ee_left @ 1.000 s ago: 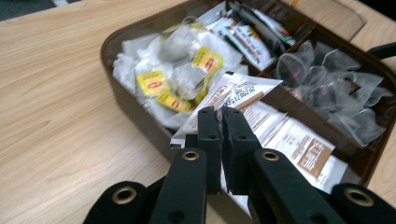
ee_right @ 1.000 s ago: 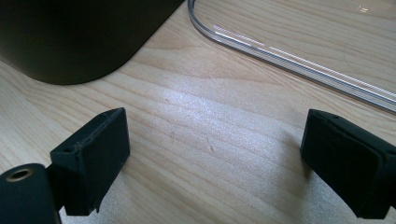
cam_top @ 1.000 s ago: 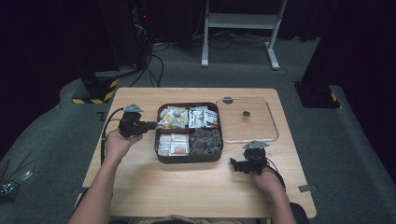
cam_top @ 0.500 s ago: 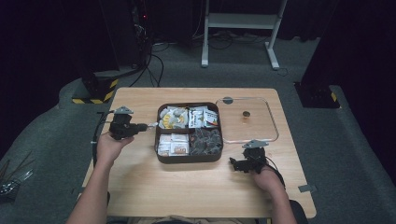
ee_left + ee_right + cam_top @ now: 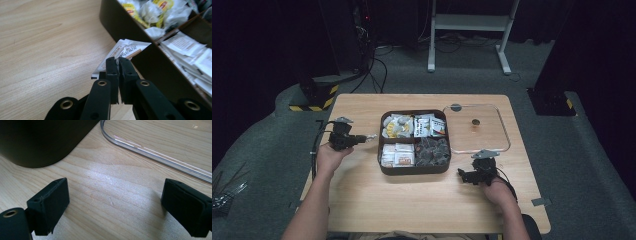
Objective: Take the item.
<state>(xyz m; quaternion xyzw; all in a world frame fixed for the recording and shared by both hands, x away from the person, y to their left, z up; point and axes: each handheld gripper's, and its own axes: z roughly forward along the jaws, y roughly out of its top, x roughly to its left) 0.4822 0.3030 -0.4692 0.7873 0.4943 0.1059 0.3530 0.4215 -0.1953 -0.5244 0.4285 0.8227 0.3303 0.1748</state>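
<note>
Beside box (image 5: 384,150), left tool (image 5: 118,65) lower, clamping sachet (image 5: 123,50).

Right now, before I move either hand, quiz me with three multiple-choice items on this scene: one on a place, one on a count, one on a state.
1. Where does the clear lid lie?
A. on top of the box
B. on the table right of the box
C. on the floor

2. How many compartments has the dark box?
A. two
B. four
C. six

3. How do the left tongs stand?
A. shut on a sachet
B. wide open over the box
C. shut on the lid

Answers:
1 B: the high view shows the lid flat on the wood beside the box's right wall.
2 B: two dividers cross and split it into four.
3 A: the left gripper view shows both pads pinching the white sachet just outside the box wall.
</note>
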